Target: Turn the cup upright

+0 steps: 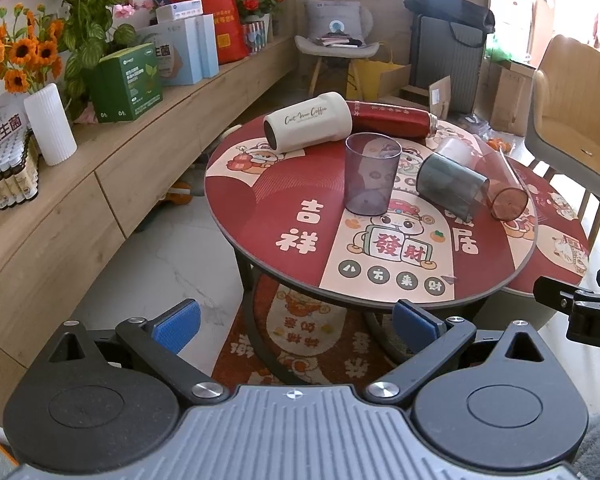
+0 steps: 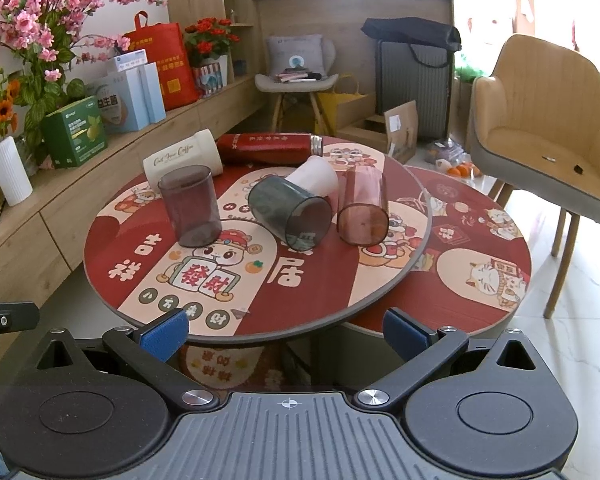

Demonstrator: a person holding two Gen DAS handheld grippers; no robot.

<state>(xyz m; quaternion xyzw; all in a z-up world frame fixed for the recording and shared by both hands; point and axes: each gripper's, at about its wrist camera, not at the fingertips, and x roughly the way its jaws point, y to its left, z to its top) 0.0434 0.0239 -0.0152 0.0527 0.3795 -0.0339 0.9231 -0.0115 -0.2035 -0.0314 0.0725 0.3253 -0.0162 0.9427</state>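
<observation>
Both tools, left tool (image 1: 296,322) and right tool (image 2: 286,334), I hold spread apart short of the round table (image 2: 308,320). Beside the upright purple cup (image 2: 191,206), the grey cup (image 2: 290,214) lies on its side, the brown cup (image 2: 362,210) beyond it.

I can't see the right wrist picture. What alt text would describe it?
A round red table with cartoon prints holds one upright purple translucent cup, with a grey translucent cup, a reddish translucent cup, a white frosted cup, a cream tumbler and a red bottle on their sides. The open right gripper is in front of the table, empty.
</observation>
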